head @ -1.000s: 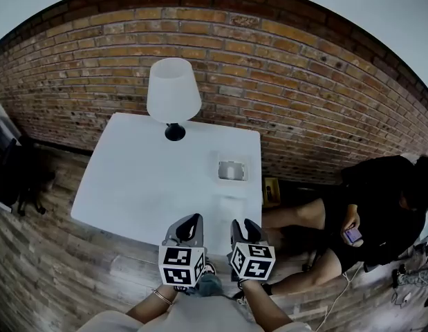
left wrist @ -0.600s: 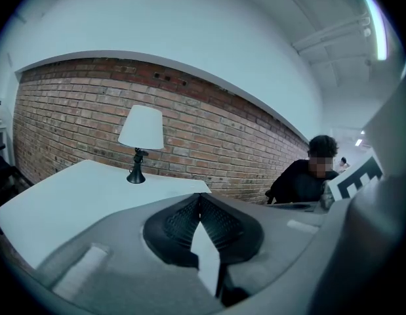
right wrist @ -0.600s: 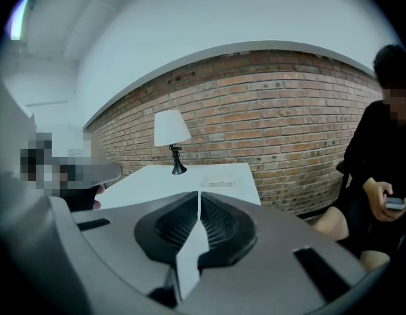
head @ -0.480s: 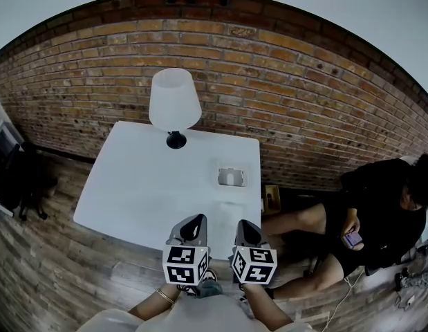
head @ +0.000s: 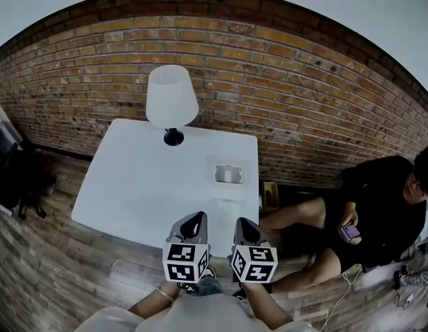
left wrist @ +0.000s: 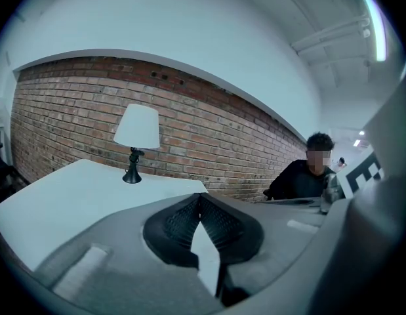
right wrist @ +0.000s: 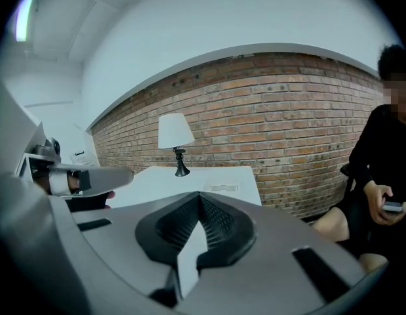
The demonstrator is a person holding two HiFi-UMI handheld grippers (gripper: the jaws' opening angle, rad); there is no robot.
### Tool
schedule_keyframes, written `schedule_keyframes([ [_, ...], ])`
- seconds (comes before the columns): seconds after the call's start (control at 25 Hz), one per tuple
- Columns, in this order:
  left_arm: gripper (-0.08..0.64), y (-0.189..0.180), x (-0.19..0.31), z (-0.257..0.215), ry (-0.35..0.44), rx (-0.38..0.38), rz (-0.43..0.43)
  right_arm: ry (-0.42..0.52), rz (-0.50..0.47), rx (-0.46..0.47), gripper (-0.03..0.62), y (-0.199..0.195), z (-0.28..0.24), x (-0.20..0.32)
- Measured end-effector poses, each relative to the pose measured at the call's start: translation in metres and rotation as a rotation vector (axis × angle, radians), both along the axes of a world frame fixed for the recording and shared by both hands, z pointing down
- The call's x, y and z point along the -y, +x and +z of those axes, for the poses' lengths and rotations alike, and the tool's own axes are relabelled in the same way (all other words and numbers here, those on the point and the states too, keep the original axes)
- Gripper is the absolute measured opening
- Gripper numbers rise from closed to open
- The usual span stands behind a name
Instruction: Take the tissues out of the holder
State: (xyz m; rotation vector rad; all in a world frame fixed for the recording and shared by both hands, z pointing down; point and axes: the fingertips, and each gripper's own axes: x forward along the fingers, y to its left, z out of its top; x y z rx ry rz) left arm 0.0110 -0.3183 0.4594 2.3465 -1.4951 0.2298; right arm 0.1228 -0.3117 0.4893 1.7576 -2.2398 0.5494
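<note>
**Checker:** What differed from the frame one second earlier?

**Operator:** The right gripper (head: pixel 243 224) had changed state. Its jaws stood apart in the earlier frame. They were now closed, and the ribbed pads (right wrist: pixel 220 222) met tip to tip with nothing between them. The left gripper (head: pixel 193 219) had kept its position, with its jaws also closed and empty.

**Checker:** Where was the tissue holder?

**Operator:** The tissue holder (head: pixel 229 174) stood on the white table (head: pixel 131 185), close to the right edge and in the same position as before. Both grippers hung side by side over the table's near edge, well apart from the holder.

**Checker:** What lay between the grippers and the holder?

**Operator:** A pale sheet (head: pixel 231 206) lay flat on the table just in front of the holder. It was possibly a tissue, but the head view was too faint to confirm this.

**Checker:** What else was around?

**Operator:** A lamp (head: pixel 172 102) stood at the table's far edge, against the brick wall (head: pixel 303 81) and to the left of the holder. A seated person (head: pixel 379 213) beyond the right edge held a phone (head: pixel 350 232). The floor (head: pixel 61 275) was wooden.
</note>
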Motion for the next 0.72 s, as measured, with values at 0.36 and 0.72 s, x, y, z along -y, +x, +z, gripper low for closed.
schedule_keyframes([
  [0.36, 0.009, 0.0056, 0.0038, 0.0006, -0.003, 0.005, 0.004, -0.010, -0.016, -0.004, 0.006, 0.0019, 0.0018, 0.0020],
  [0.72, 0.009, 0.0069, 0.0081, -0.0007, 0.001, 0.010, 0.007, -0.009, -0.031, -0.007, 0.006, 0.0004, 0.0014, 0.0052],
])
